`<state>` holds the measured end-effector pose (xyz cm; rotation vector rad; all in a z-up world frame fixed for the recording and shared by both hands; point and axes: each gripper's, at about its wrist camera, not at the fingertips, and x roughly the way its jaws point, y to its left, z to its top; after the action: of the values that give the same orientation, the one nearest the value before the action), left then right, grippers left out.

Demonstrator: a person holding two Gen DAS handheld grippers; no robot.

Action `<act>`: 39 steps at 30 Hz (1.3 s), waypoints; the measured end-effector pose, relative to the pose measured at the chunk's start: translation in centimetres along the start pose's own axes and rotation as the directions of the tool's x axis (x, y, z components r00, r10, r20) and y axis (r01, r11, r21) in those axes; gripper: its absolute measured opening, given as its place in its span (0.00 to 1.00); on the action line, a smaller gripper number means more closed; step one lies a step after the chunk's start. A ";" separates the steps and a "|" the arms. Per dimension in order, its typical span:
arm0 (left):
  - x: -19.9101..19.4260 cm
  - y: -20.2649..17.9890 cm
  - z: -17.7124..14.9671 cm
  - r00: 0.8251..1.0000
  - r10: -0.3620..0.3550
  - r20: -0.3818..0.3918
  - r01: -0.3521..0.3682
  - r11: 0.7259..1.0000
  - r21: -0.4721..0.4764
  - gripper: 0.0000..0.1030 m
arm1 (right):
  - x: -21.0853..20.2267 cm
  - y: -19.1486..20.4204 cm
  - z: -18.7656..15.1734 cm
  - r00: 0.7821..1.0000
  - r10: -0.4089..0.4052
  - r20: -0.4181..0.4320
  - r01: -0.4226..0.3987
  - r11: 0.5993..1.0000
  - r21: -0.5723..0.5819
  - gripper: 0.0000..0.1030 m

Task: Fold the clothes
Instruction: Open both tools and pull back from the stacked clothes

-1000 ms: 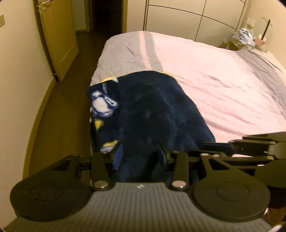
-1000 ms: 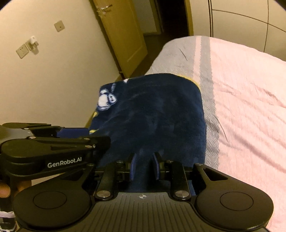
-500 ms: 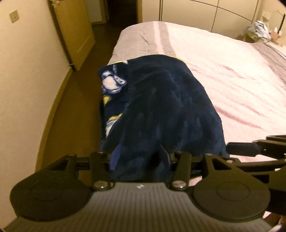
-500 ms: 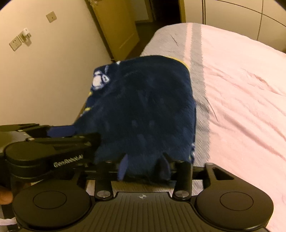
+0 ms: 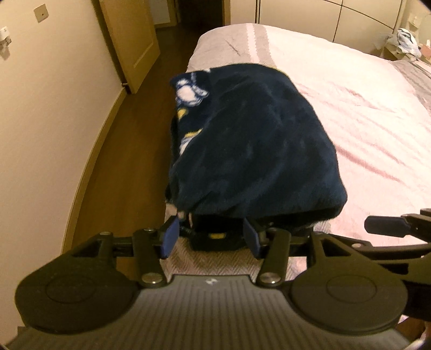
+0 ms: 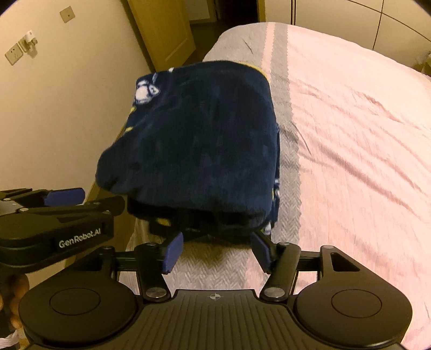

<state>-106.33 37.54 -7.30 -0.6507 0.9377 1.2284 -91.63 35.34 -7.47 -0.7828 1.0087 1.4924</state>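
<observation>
A navy fleece garment (image 5: 253,140) with white and yellow cartoon prints lies doubled over on the left edge of the bed (image 5: 350,107). Its rounded fold faces me. My left gripper (image 5: 210,238) is open, its blue pads either side of the garment's lower layer at the near edge. The right gripper's fingertip (image 5: 385,223) pokes in from the right. In the right wrist view the same garment (image 6: 202,140) sits on the bed's grey band (image 6: 285,113). My right gripper (image 6: 216,251) is open just short of the fold, and the left gripper (image 6: 64,196) sits beside it at the left.
A cream wall (image 5: 40,134) and a strip of wooden floor (image 5: 129,140) run close along the bed's left side. A wooden door (image 5: 129,35) stands open beyond. Wardrobe doors (image 5: 336,16) line the back; a cluttered bedside stand (image 5: 406,45) is far right.
Both grippers carried the garment's near edge forward over the rest, then opened and let it go. The cloth now lies folded, and both grippers have pulled back slightly.
</observation>
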 end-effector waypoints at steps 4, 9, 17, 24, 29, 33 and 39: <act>-0.3 -0.1 -0.5 1.000 -0.003 0.001 0.003 1.000 0.013 0.47 | -0.1 0.2 -0.9 1.000 -0.006 -0.002 0.006 1.000 0.017 0.59; -0.7 -0.3 -0.7 1.000 -0.011 0.011 0.010 0.999 0.032 0.47 | -0.7 0.3 -1.4 1.000 -0.013 0.010 0.013 0.999 0.031 0.59; -0.6 -0.8 -1.0 1.000 -0.009 0.008 0.009 1.000 0.018 0.49 | -0.8 0.2 -1.8 1.000 -0.020 0.011 0.020 0.999 0.035 0.59; -0.6 -1.4 -1.4 1.000 0.009 0.004 -0.009 1.000 -0.027 0.49 | -1.0 -0.6 -1.9 1.000 0.006 -0.003 -0.006 1.000 -0.017 0.59; -1.3 -3.3 -2.0 0.997 0.078 0.007 -0.076 0.991 -0.106 0.50 | -1.2 -2.4 -1.7 0.997 0.080 -0.003 -0.079 0.993 -0.091 0.59; -1.8 -6.4 -3.1 0.988 0.156 -0.007 -0.154 0.964 -0.218 0.50 | -1.3 -5.2 -1.7 0.988 0.151 -0.023 -0.152 0.970 -0.192 0.59; -3.0 -14.2 -6.0 0.959 0.274 -0.071 -0.277 0.853 -0.442 0.50 | -2.2 -12.7 -3.1 0.963 0.258 -0.080 -0.268 0.880 -0.393 0.59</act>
<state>-94.21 27.62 -8.58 -0.9042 0.7704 1.7303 -78.97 31.84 -8.94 -0.9833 0.8608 1.9691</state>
